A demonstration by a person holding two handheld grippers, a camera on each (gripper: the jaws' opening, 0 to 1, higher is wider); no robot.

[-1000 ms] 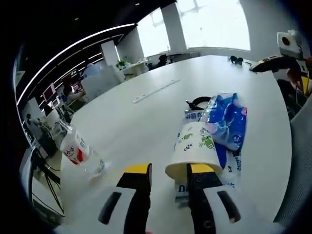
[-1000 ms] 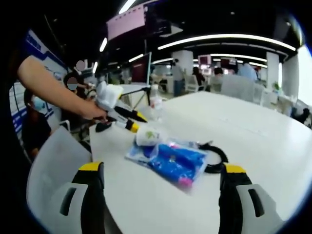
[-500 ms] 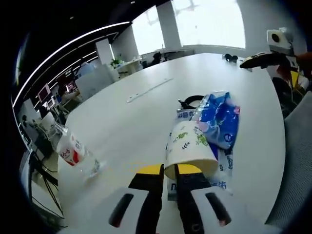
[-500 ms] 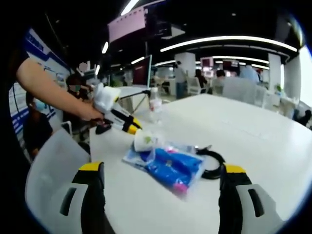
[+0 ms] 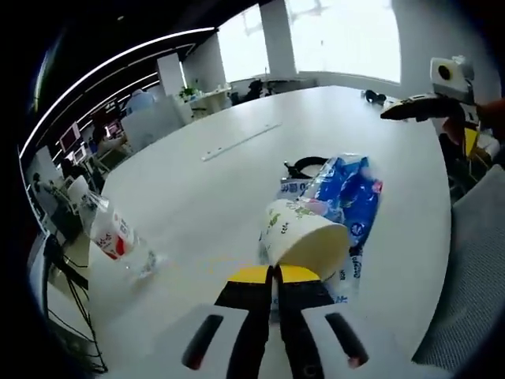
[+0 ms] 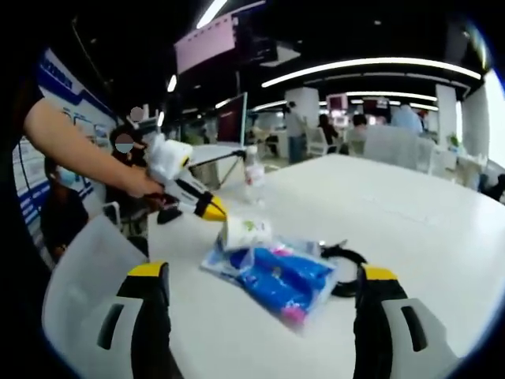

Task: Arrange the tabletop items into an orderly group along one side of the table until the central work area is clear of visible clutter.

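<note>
One paper cup [image 5: 304,241], white with green leaf print, is clamped by its rim in the left gripper [image 5: 274,275], whose yellow-tipped jaws stand pressed together on the cup wall; the cup is tilted, mouth toward the camera, just above the blue plastic packet [image 5: 347,193] near the bench [image 5: 205,189] edge. Cup interior: nothing visible inside, though little of it can be seen. Beside the packet lies a black coiled cable [image 5: 306,166], touching or just beside its far end. A clear plastic bottle [image 5: 110,233] with a red label lies on its side, well apart to the left. Step in hand, as judged: carrying the cup to the grouping side; the next move calls for setting it upright beside the other items. The right gripper [image 6: 256,276] hangs with jaws wide apart, holding nothing, facing the packet.
</note>
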